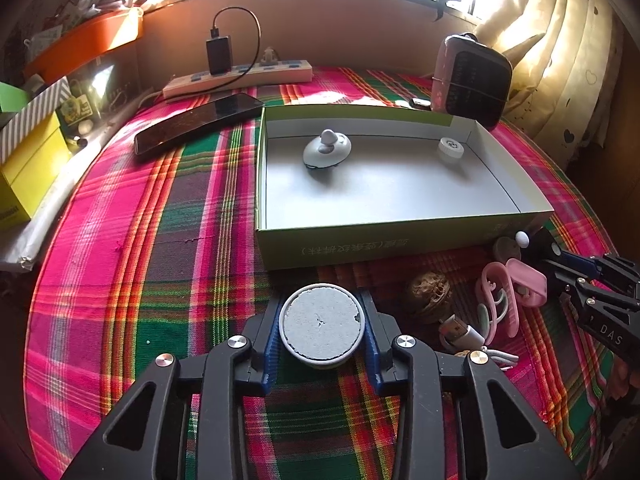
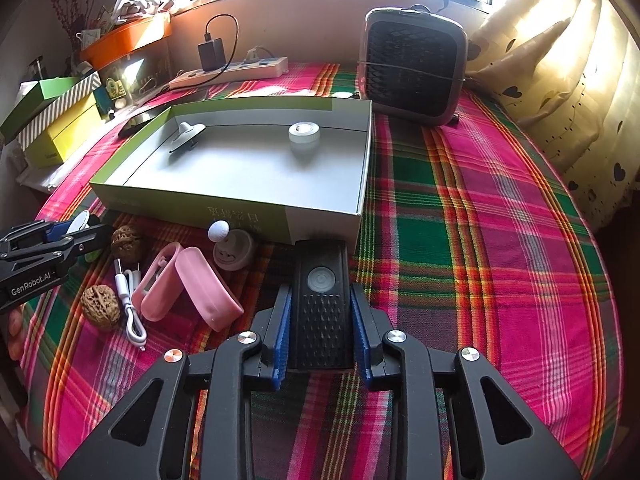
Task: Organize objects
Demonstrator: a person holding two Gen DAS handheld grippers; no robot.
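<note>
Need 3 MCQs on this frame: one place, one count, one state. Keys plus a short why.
1. Where does the white cap sit?
A. inside the green box
B. on the power strip
C. on the tablecloth

2. How many walnuts lie on the tablecloth?
A. one
B. two
C. four

3. What do the right tongs hold?
A. nothing
B. a pink case
C. a black remote

Key: 1 A, the cap rests on the box's grey floor. 2 B, one walnut by the box, another walnut nearer the camera. 3 C, both blue pads press the remote's sides.

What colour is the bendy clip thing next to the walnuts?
Pink; the clip shows best in the right wrist view.
</note>
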